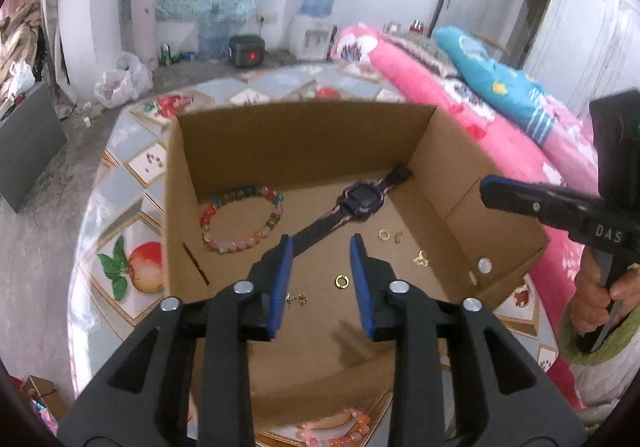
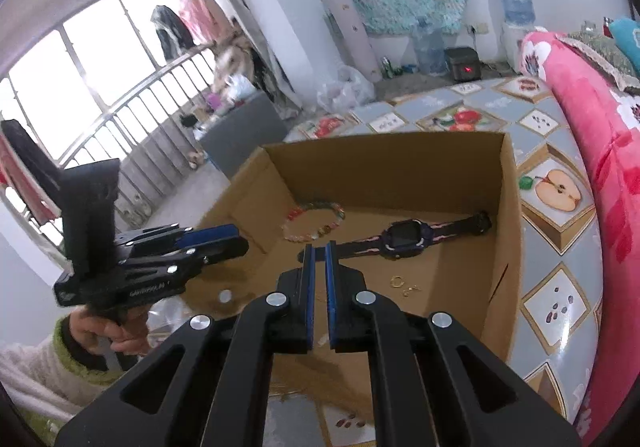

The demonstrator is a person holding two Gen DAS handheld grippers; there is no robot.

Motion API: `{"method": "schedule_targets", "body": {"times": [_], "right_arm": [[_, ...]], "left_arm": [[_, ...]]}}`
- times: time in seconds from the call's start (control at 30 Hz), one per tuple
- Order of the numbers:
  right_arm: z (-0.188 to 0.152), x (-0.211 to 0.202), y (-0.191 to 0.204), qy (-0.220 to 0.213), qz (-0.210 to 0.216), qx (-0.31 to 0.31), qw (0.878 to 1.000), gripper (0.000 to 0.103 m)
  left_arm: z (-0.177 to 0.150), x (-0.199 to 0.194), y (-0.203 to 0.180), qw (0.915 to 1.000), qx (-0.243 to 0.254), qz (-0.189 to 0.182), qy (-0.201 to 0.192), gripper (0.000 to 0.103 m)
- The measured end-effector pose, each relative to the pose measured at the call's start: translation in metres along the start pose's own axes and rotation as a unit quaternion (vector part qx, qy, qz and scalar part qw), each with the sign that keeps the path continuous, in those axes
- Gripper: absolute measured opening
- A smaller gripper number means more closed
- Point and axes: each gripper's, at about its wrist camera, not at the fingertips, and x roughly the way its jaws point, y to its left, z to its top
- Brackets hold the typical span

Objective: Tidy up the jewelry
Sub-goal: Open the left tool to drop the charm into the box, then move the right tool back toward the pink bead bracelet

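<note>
An open cardboard box (image 1: 280, 135) (image 2: 508, 215) stands on a fruit-patterned table. In it lie a coloured bead bracelet (image 1: 240, 219) (image 2: 316, 217), a dark watch (image 1: 356, 199) (image 2: 400, 237) and several small gold earrings (image 1: 342, 281) (image 2: 397, 280). My left gripper (image 1: 322, 243) is open and empty above the box floor, over the earrings. My right gripper (image 2: 319, 247) hovers over the box with its jaws nearly closed and nothing visible between them; it also shows in the left wrist view (image 1: 520, 199). The left gripper shows in the right wrist view (image 2: 224, 239).
Another pink bead bracelet (image 1: 340, 431) lies on the table (image 2: 556, 287) in front of the box. A pink blanket (image 1: 460, 95) and blue pillow lie to the right. A heater (image 1: 248, 51), water dispenser and bags stand on the floor beyond.
</note>
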Motion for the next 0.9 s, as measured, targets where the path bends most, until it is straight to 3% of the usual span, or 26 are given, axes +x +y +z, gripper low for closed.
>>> {"method": "schedule_targets", "body": {"times": [0.07, 0.13, 0.27, 0.4, 0.5, 0.6, 0.77, 0.9], "right_arm": [[-0.007, -0.014, 0.005, -0.013, 0.013, -0.014, 1.0, 0.008], [-0.018, -0.027, 0.013, -0.024, 0.024, -0.032, 0.999, 0.018], [-0.049, -0.048, 0.03, -0.02, 0.046, -0.064, 0.997, 0.021], [-0.082, -0.047, 0.04, 0.007, 0.068, -0.06, 0.996, 0.021], [-0.104, -0.029, 0.044, 0.039, 0.049, -0.055, 0.997, 0.021], [-0.123, -0.006, 0.039, 0.067, 0.019, -0.04, 0.997, 0.021], [-0.136, 0.014, 0.034, 0.078, -0.003, -0.021, 0.997, 0.021], [-0.138, 0.028, 0.035, 0.08, -0.018, -0.04, 0.996, 0.021]], "left_arm": [[-0.004, -0.018, -0.001, 0.9997, 0.0, -0.004, -0.023, 0.036], [-0.011, -0.037, -0.001, 0.9988, 0.0, -0.007, -0.048, 0.043], [-0.028, -0.069, -0.001, 0.997, 0.0, -0.014, -0.076, 0.056], [-0.051, -0.09, -0.002, 0.9965, 0.007, -0.019, -0.081, 0.064], [-0.074, -0.097, -0.006, 0.997, 0.013, -0.031, -0.069, 0.067], [-0.094, -0.091, -0.014, 0.9977, 0.015, -0.044, -0.049, 0.067], [-0.12, -0.058, -0.032, 0.9986, 0.024, -0.048, -0.003, 0.066], [-0.134, -0.027, -0.044, 0.9981, 0.038, -0.035, 0.034, 0.047]]}}
